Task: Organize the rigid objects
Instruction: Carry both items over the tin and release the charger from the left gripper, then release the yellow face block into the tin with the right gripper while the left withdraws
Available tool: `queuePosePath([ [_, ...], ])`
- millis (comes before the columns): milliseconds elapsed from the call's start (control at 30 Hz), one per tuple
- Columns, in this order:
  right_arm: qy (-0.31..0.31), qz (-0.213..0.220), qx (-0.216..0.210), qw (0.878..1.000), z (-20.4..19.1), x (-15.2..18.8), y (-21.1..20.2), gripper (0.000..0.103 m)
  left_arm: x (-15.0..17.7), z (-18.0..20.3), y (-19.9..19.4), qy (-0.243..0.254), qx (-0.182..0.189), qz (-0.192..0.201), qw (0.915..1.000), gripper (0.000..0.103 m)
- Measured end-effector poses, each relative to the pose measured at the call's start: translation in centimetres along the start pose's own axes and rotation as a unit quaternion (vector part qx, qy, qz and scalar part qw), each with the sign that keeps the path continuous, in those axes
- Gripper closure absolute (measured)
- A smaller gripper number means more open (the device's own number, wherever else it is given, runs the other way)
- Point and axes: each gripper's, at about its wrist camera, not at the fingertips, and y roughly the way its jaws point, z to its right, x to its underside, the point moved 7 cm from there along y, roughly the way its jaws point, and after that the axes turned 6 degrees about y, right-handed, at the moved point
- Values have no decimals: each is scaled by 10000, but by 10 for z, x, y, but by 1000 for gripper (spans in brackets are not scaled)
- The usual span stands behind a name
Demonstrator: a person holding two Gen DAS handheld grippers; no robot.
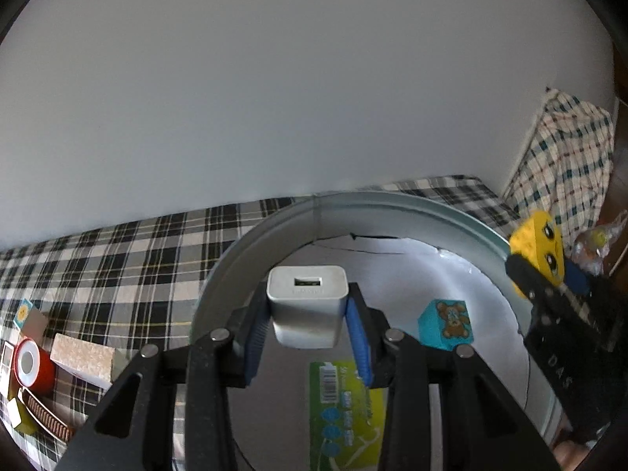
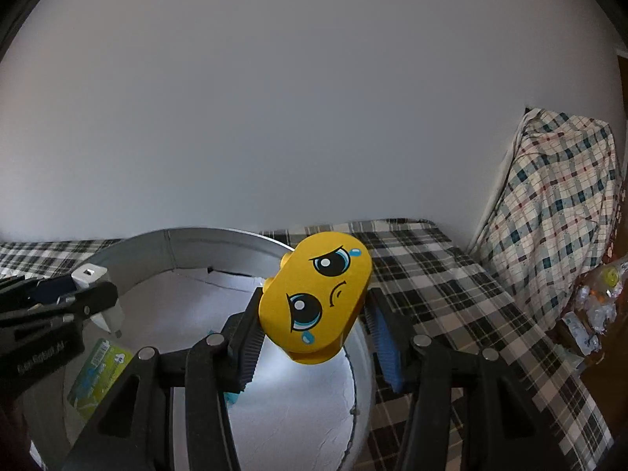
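both grippers over the round tin [image 1: 392, 206], left gripper [image 1: 308, 322] pinching charger [image 1: 306, 302], right gripper [image 2: 314, 333] pinching yellow block [image 2: 318, 298]

— Which colours are seen in the round silver metal tub [image 1: 392, 206]?
— A white square charger [image 1: 308, 306], a turquoise cube printed with a brown bear [image 1: 445, 324] and a green-yellow packet [image 1: 345, 412].
— And the yellow oval block [image 2: 316, 300]?
— It is printed with tearful blue-and-black eyes, above a black-and-white checked cloth [image 2: 443, 286].

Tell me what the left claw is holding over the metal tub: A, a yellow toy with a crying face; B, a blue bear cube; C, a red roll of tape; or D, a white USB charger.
D: the left claw is shut on the white USB charger, port facing up, above the metal tub.
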Motion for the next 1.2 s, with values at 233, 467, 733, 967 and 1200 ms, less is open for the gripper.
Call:
queuePosePath([
  [233,60,-145,-82,9998,-1,3,4,49,-3,-15,-9,-405,115,110,9991,4],
  [467,370,225,-279,9987,6,-9,-13,29,-24,-39,-50,-442,-333,790,9953,1],
  [733,1173,924,-398,9880,36,-27,-37,19,-10,-77,-69,-918,-660,992,9886,1],
  [967,1402,1100,-151,9839,51,-25,-42,19,23,-95,-90,-499,-1293,1431,9800,1],
  [1200,1564,1889,255,9691,56,-22,-69,19,43,-109,-91,-426,-1519,1434,9770,1],
])
